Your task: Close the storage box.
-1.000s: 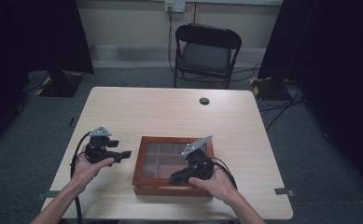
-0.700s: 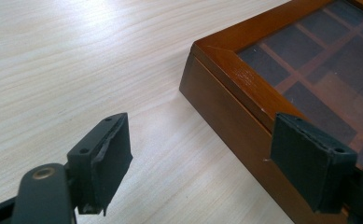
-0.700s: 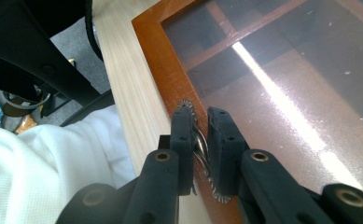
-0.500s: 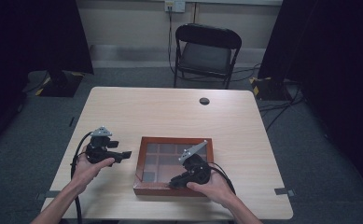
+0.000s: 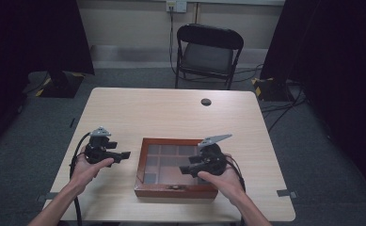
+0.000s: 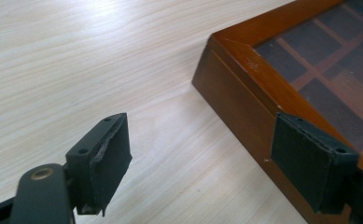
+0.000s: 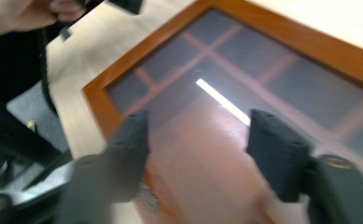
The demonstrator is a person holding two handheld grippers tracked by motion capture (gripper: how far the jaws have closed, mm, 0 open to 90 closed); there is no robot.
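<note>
Box: brown wooden glass-lidded box [image 5: 176, 169] by tabletop [image 5: 162, 113] near edge | Right claw [image 5: 186, 170]: over its lid, jaws just opened, nothing between; your nearer hand | Left claw [image 5: 124, 154]: spread, empty, beside box's left wall.

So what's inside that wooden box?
Through the glass lid of the box you can see dark square compartments split by wooden dividers. They look empty. The right tool covers a few of them, and glare blurs part of the glass.
</note>
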